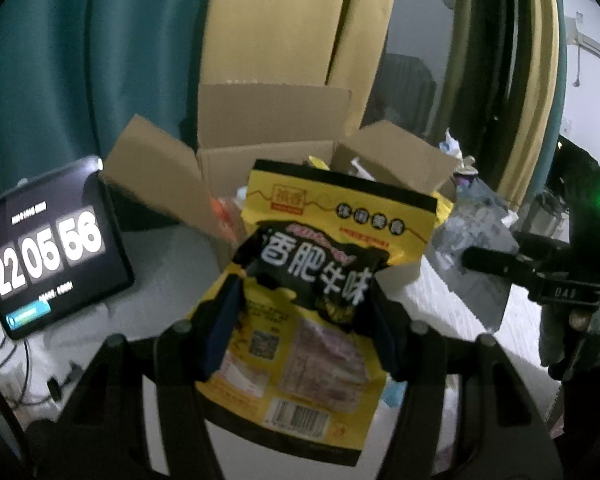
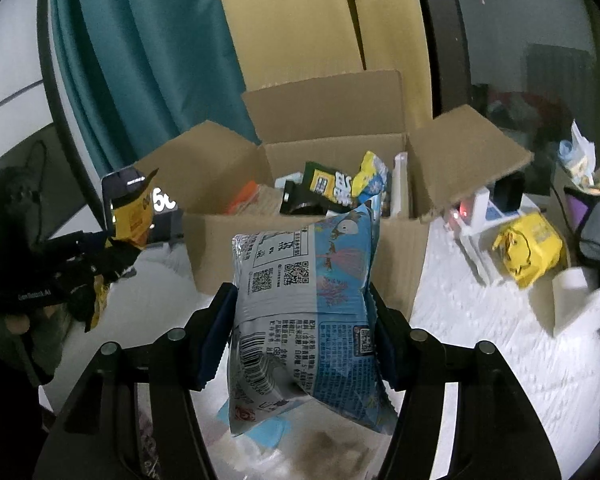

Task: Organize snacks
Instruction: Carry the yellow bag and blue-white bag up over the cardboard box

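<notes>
- The left gripper [image 1: 300, 320] is clamped on a yellow and black snack bag [image 1: 312, 280], its pads pinching the bag's lower half and creasing the film inward.
- The right gripper [image 2: 300, 332] grips a blue and silver snack packet [image 2: 304, 308] across its middle; the packet is raised above the white desk [image 2: 480, 340].
- Both packs look light, soft and puffy, with slick film; a hold across the body seems safer than one at a thin sealed edge, which could slip.
- Beyond the claws, an open cardboard box [image 2: 300, 236] stands towards the desk's far edge with its flaps spread.
- Several snack packs [image 2: 340, 184] are inside it.
- A tablet [image 1: 48, 248] showing a clock stands left of the box.
</notes>
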The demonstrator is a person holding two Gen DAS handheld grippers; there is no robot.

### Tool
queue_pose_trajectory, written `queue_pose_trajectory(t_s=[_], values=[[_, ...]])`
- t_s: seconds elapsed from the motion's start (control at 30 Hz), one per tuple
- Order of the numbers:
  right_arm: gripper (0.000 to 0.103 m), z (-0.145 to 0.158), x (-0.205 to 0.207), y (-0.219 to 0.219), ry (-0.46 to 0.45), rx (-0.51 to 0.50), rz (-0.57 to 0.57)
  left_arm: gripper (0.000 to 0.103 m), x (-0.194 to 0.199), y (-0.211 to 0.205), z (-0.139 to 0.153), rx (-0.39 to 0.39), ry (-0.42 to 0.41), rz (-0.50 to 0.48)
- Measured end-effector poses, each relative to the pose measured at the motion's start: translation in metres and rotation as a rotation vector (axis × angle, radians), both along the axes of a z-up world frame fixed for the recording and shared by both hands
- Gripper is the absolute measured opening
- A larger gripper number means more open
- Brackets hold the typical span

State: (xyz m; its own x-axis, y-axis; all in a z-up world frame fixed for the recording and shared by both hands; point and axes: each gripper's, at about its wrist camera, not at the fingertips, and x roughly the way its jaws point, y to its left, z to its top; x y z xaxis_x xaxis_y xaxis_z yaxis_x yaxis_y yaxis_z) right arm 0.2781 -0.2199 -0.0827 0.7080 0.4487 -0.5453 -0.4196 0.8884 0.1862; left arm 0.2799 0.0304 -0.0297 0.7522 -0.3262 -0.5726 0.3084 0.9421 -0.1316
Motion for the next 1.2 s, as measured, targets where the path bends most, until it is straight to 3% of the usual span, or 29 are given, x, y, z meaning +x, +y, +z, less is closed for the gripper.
queue_pose_trajectory(t_s=[0.57,0.9,1.2], values=[[0.065,0.027,0.072,0.005,-0.054,-0.016,-0.003,0.061,0.081,0.010,0.026,-0.044,-0.087,0.069],[0.065,0.046,0.124,0.048,-0.096,-0.038,0.044,0.061,0.113,0.030,0.040,-0.059,-0.141,0.110],[0.065,0.059,0.167,0.088,-0.091,0.001,0.076,0.061,0.144,0.062,0.048,-0.131,-0.157,0.169]])
